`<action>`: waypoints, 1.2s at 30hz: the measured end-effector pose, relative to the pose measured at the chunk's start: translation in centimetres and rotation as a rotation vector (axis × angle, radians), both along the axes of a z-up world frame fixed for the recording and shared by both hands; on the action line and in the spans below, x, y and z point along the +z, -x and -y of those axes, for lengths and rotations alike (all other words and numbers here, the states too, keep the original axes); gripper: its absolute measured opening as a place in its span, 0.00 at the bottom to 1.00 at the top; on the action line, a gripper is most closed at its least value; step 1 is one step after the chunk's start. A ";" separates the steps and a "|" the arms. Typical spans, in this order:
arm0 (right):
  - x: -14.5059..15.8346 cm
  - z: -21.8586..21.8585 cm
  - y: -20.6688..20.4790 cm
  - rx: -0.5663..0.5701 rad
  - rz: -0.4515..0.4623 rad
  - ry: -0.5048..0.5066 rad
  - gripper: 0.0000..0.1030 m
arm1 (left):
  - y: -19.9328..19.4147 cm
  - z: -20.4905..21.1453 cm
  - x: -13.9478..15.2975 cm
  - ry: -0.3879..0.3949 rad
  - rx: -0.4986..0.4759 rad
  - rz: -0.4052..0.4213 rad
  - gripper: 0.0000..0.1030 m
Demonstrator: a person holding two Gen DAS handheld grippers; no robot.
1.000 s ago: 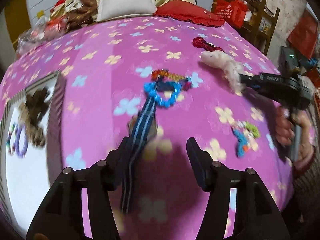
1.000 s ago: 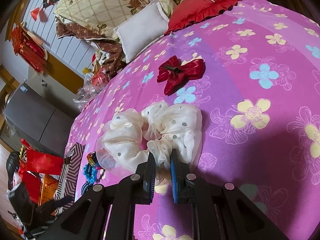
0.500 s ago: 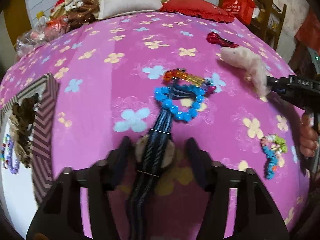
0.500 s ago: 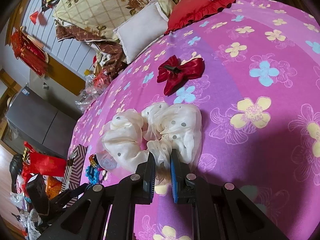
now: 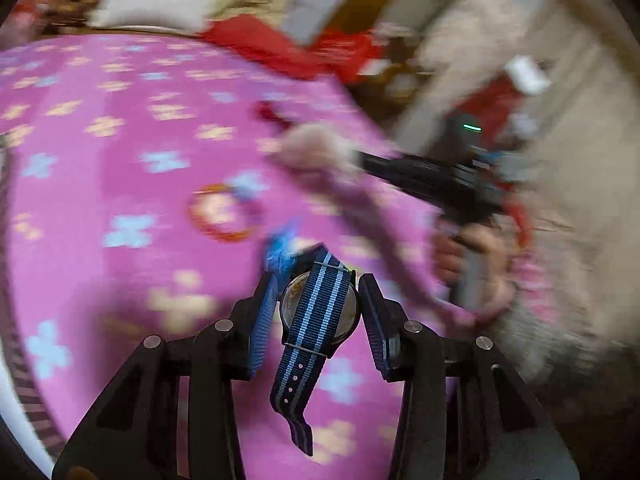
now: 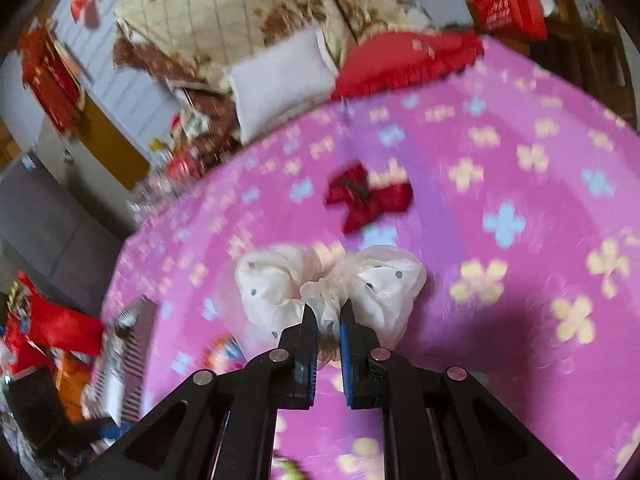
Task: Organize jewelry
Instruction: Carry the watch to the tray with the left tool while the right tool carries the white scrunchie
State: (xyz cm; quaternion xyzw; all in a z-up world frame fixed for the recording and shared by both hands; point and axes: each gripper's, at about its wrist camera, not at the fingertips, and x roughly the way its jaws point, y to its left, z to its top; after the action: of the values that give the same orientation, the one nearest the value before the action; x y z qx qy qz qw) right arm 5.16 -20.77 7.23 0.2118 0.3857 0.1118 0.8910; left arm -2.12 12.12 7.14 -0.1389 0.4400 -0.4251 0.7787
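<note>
Left wrist view, left to right: the pink flowered bedspread (image 5: 120,184) fills the left of the frame, blurred. A beaded bracelet (image 5: 224,216) in red and orange lies on it near the centre. The left gripper (image 5: 318,304) is clenched on a watch (image 5: 320,300): the round case sits between the two pads, and the navy strap with pale blue stripes runs across the case and hangs down below the fingers. A blue blur shows just above the left pad; what it is cannot be told. Farther right, the right gripper (image 5: 356,160) points in from the side, a pale scrunchie (image 5: 316,148) at its tip.

Right wrist view, left to right: a striped box (image 6: 132,352) stands at the left edge of the bed. The right gripper (image 6: 329,312) is closed on the white dotted scrunchie (image 6: 332,280), fabric pinched between the narrow-set fingers. Beyond it, a red bow (image 6: 368,200) lies apart on the bedspread (image 6: 520,200).
</note>
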 end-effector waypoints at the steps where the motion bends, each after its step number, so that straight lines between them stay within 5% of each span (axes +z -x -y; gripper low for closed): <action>1: 1.0 -0.4 0.4 -0.007 0.014 0.026 0.09 | 0.5 -0.1 0.9 0.045 -0.031 -0.003 0.40; 8: 5.6 -6.2 2.9 0.076 0.066 0.115 0.09 | 2.3 -3.9 5.2 0.049 0.108 0.089 0.40; 15: 8.4 -16.5 4.0 0.263 0.078 0.142 0.09 | 3.9 -13.4 7.4 -0.021 0.452 0.159 0.40; 20: 7.9 -26.1 4.8 0.426 0.056 0.173 0.09 | 5.3 -19.8 7.0 -0.186 0.742 0.181 0.40; 23: 6.8 -31.9 5.5 0.529 0.039 0.208 0.09 | 5.0 -23.0 5.1 -0.263 0.865 0.134 0.40; 28: 2.5 -39.6 6.4 0.664 -0.022 0.264 0.09 | 3.1 -26.2 0.0 -0.376 0.953 -0.070 0.40; 32: -1.5 -42.7 7.2 0.708 -0.081 0.320 0.09 | 2.7 -27.4 -2.0 -0.381 0.984 -0.160 0.40; 36: -3.7 -43.7 7.3 0.717 -0.108 0.379 0.09 | 3.1 -28.5 -1.9 -0.373 1.035 -0.166 0.40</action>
State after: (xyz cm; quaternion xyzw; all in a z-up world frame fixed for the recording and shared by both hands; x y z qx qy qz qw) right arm -2.13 22.94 3.49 -0.0983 0.4949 0.3310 0.7974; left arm -5.18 40.57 5.22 -0.2299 0.4419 0.1104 0.8600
